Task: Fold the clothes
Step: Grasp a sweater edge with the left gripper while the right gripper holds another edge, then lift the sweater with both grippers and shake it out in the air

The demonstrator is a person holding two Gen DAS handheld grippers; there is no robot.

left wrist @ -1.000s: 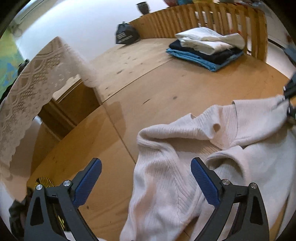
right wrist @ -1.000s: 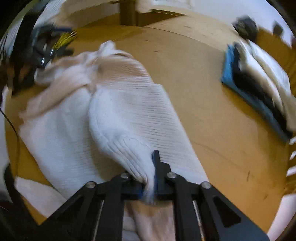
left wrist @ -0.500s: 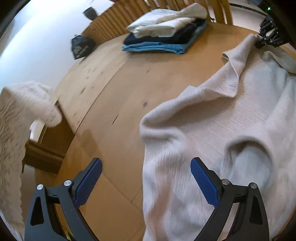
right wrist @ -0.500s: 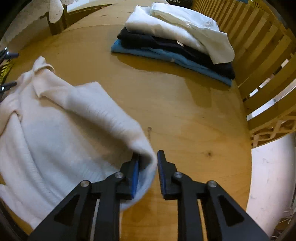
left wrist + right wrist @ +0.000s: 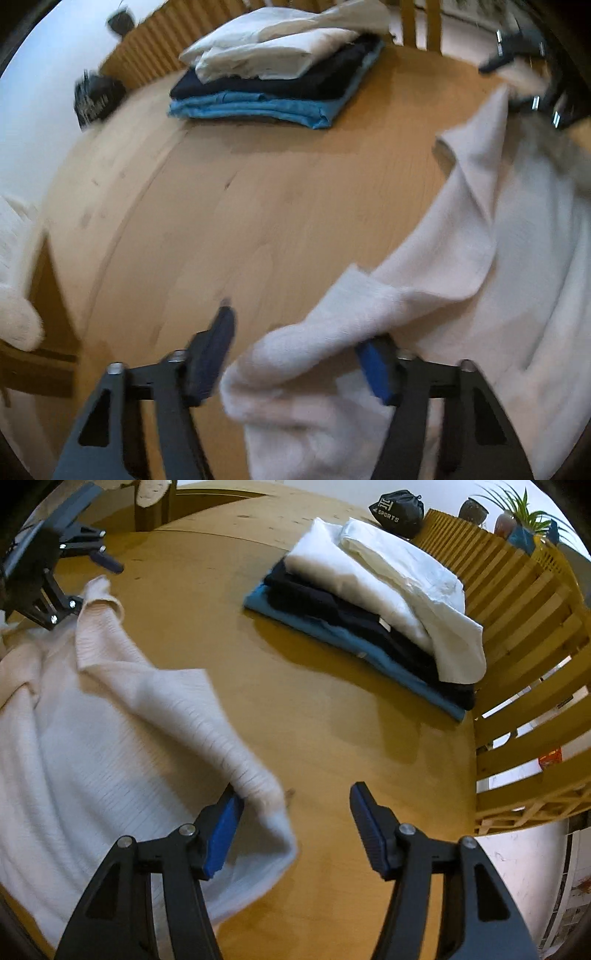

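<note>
A cream knit sweater (image 5: 480,258) lies spread on the round wooden table (image 5: 258,206). In the left wrist view my left gripper (image 5: 299,350) is open, with a bunched fold of the sweater between its blue-padded fingers. In the right wrist view my right gripper (image 5: 295,812) is open over the table, and a sleeve end of the sweater (image 5: 110,720) drapes against its left finger (image 5: 221,827). The other gripper shows at the upper right of the left wrist view (image 5: 532,74) and at the upper left of the right wrist view (image 5: 48,572).
A stack of folded clothes (image 5: 369,602), white on dark on blue, sits at the far side of the table. A wooden slatted railing (image 5: 524,646) curves behind it. A black bag (image 5: 399,511) lies beyond the stack. A lace cloth (image 5: 14,277) hangs at the left.
My right gripper has opened and let go of the sleeve. My left gripper has moved onto the sweater's edge and its jaws have narrowed around a fold.
</note>
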